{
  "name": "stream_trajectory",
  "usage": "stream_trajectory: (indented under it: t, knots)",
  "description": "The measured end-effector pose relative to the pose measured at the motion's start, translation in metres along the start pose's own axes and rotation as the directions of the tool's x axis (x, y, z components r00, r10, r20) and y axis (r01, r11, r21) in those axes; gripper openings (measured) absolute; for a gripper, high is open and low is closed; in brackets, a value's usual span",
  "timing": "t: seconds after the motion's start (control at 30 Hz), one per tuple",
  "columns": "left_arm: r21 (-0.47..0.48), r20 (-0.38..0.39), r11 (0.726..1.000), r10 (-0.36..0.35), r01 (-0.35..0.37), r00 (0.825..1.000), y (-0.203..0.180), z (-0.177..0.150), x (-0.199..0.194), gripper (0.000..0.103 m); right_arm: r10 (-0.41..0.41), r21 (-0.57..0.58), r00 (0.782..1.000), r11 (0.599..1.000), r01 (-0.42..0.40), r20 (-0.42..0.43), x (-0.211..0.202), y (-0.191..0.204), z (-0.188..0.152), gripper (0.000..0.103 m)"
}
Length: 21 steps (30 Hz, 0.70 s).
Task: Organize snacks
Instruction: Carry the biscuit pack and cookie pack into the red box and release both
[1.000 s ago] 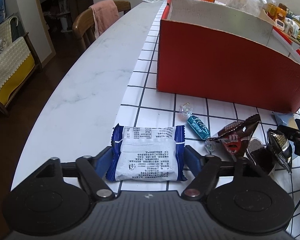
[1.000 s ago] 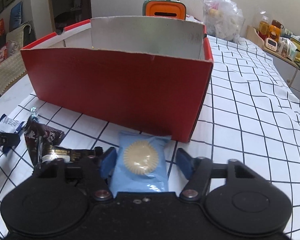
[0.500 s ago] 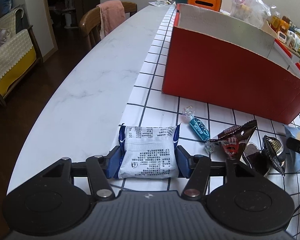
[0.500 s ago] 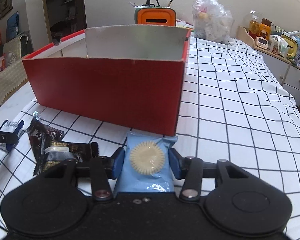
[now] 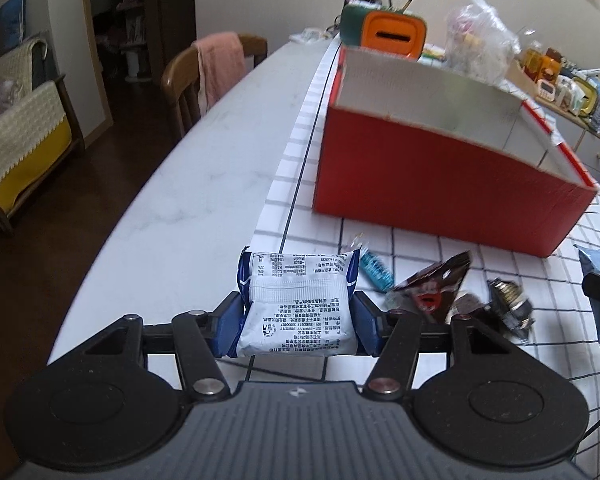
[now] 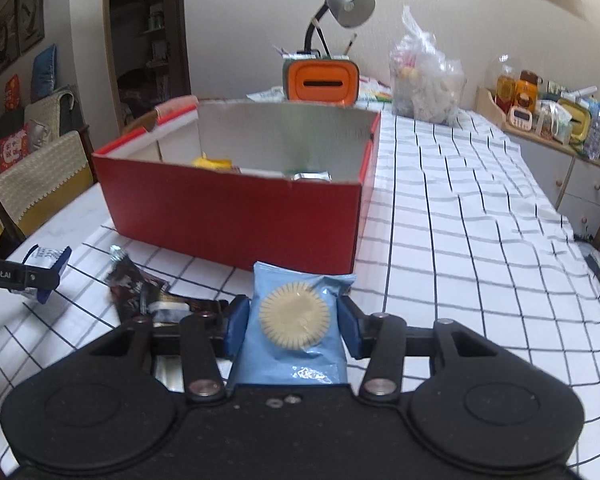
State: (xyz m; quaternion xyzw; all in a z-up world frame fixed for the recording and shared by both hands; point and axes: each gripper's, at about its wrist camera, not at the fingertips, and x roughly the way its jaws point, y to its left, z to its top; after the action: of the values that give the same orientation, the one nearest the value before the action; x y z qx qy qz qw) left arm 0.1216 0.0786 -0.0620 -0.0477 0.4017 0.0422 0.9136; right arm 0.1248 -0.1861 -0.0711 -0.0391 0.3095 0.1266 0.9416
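Right wrist: pale-blue cookie packet (image 6: 296, 332), round biscuit printed on front

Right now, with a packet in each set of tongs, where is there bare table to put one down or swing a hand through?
Bare: the white marble strip left of the red cardboard box, and the checked cloth to the box's right. Crowded: the cloth in front of the box, with the teal candy and dark brown wrappers.

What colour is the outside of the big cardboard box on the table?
Red outside, pale grey-white inside; the box shows best in the right wrist view.
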Motion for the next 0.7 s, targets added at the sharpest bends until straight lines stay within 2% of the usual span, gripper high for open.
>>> stream_trajectory:
  t: [0.33, 0.7]
  knots:
    - [0.079, 0.111, 0.997, -0.015, 0.007, 0.994, -0.025, 0.028, -0.033, 0.058, -0.016, -0.063, 0.996, 0.998, 0.021, 0.082, -0.024, 0.011, 0.024, 0.047]
    - [0.163, 0.247, 0.987, -0.031, -0.01, 0.968, -0.063, 0.072, -0.056, 0.058, -0.055, -0.079, 0.984, 0.994, 0.07, 0.171, -0.032, 0.007, 0.063, 0.047]
